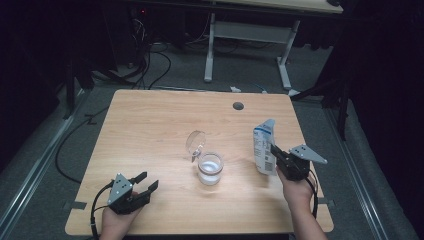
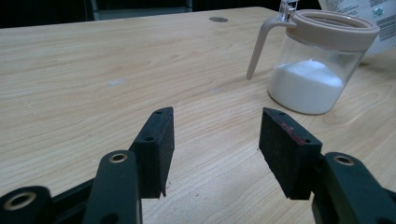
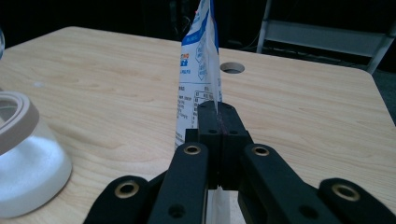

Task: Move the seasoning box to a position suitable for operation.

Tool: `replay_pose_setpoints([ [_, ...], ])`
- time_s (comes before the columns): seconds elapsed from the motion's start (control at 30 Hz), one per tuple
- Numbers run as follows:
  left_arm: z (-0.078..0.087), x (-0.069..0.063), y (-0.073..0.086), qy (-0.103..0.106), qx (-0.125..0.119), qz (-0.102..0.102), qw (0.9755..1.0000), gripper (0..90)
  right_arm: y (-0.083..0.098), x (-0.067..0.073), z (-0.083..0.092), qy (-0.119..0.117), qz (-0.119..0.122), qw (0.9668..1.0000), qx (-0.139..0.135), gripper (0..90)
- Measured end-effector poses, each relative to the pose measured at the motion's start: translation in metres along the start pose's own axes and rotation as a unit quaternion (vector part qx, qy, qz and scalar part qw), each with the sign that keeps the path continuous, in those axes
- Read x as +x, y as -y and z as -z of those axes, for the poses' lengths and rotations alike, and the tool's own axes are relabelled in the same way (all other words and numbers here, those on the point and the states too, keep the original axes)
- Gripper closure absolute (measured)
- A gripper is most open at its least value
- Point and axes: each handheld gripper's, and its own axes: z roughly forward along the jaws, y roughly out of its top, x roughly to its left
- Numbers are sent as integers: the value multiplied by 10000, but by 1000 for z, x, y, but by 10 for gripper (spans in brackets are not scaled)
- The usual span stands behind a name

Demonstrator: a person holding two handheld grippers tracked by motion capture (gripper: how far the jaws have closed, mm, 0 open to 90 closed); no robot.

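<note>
A clear jar (image 1: 210, 169) with a beige rim, a side handle and its round lid flipped up sits mid-table, part full of white powder (image 2: 308, 84). To its right a white and blue pouch (image 1: 263, 149) stands upright on the table. My right gripper (image 1: 278, 156) is shut on the pouch's side edge (image 3: 205, 84), the jaws pressed flat together on it. My left gripper (image 1: 146, 181) rests low near the front left of the table, open, with nothing between its pads (image 2: 156, 147). The jar (image 2: 320, 65) lies ahead and to the right of it.
The wooden table (image 1: 150, 125) has a round cable hole (image 1: 238, 106) at its far side. Beyond it stand a white desk frame (image 1: 247, 45) and cables on the dark floor. A person's hands come in at the bottom edge.
</note>
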Motion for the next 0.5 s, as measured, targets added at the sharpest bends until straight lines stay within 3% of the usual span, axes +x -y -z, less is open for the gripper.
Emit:
replay_pose_setpoints([
  [0.5, 3, 2, 0, -51, -18, 20, 10000, 454, 8, -8, -11, 210, 27, 9983, -547, 900],
])
